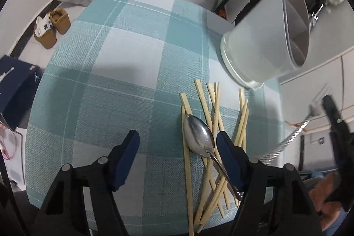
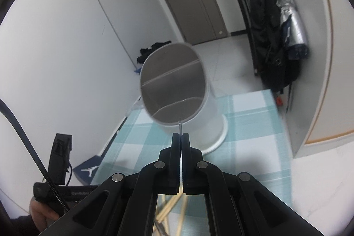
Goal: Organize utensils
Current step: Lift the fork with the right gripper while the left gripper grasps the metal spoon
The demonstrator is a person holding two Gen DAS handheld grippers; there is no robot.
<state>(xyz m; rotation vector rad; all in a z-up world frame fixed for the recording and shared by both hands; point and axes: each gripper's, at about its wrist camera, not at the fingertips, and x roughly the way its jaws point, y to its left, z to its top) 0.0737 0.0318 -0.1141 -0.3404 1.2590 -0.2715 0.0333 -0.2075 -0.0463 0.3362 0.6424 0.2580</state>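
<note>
Nearest the left wrist camera, we find the left gripper [image 1: 177, 147] with its fingers spread wide and gripping nothing; its right finger [image 1: 227, 156] stands just beside the spoon [image 1: 200, 136]. We note that the spoon lies bowl-up across a loose pile of wooden chopsticks [image 1: 212, 125] on the near right part of the teal checked tablecloth [image 1: 121, 81]. Farther right, we observe the white divided utensil holder [image 1: 265, 43] standing at the cloth's far right edge. At the right margin we see a fork [image 1: 316, 107], blurred, raised off the table.

From the right wrist camera, we record the right gripper [image 2: 181, 136] closed tight on a thin metal piece, apparently the fork [image 2: 180, 126], whose tip points at the holder's [image 2: 172, 81] near rim. We cannot tell whether they touch.
</note>
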